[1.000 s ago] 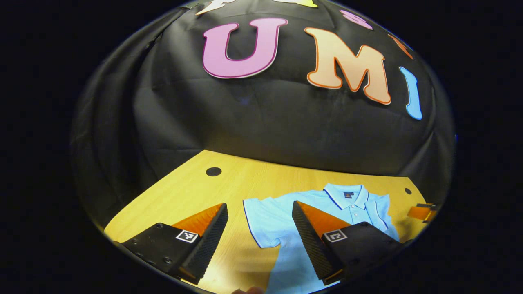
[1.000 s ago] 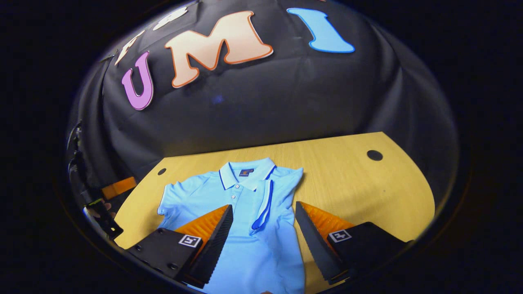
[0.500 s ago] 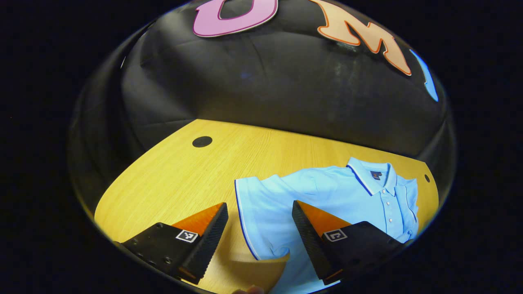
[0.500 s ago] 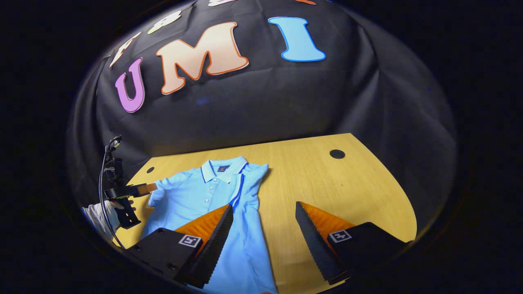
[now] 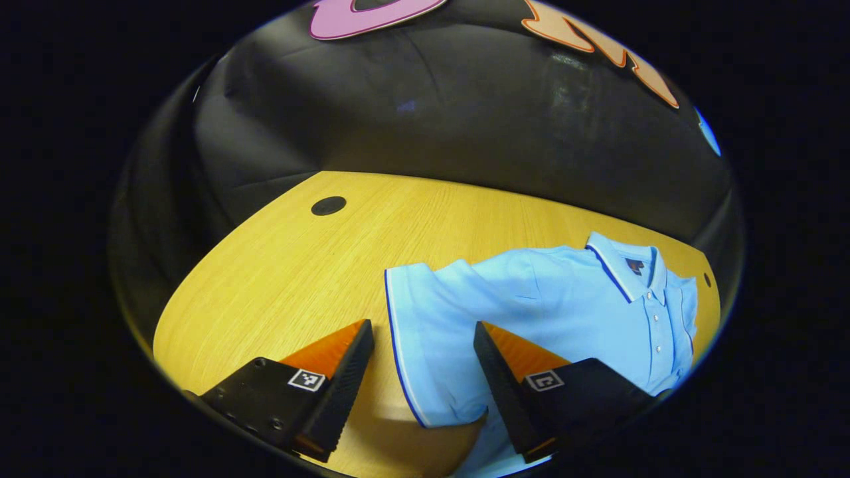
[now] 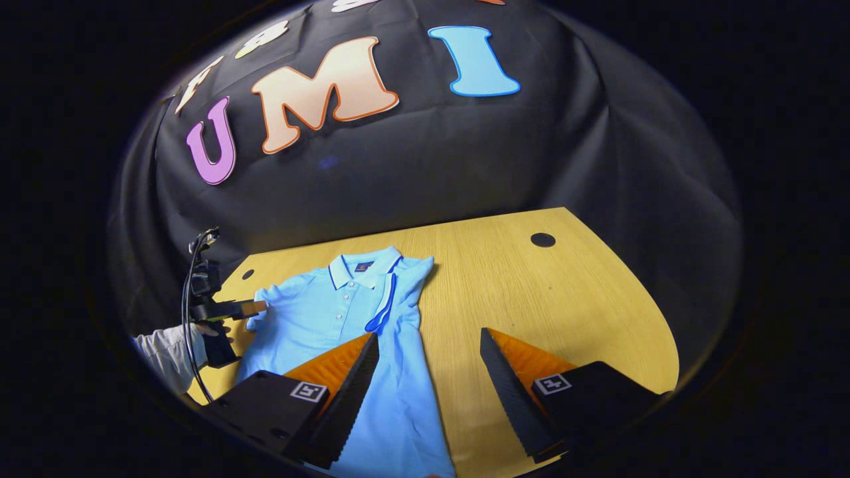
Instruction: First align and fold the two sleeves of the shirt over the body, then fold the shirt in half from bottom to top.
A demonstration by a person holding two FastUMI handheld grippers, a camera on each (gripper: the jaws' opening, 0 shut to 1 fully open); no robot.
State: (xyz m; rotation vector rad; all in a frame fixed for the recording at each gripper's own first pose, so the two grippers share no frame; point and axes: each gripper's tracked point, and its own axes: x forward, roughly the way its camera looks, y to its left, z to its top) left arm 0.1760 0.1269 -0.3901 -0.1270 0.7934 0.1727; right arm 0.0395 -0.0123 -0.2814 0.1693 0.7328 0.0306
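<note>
Left gripper view: low, close over desk (image 5: 285, 265), facing shirt's (image 5: 531, 299) spread sleeve, toward far edge. Right gripper view: higher, farther back, over shirt's (image 6: 332, 318) other side. Shared: shirt, desk (image 6: 531, 292), wall.

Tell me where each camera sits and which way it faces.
Left gripper view: rides on the left gripper, low over the table, facing the unfolded sleeve; its own open fingers show.
Right gripper view: rides on the right gripper, facing the shirt with one sleeve folded over; its own open fingers show, plus the left gripper and a hand farther off.
Shared: the shirt, table and booth wall.
</note>
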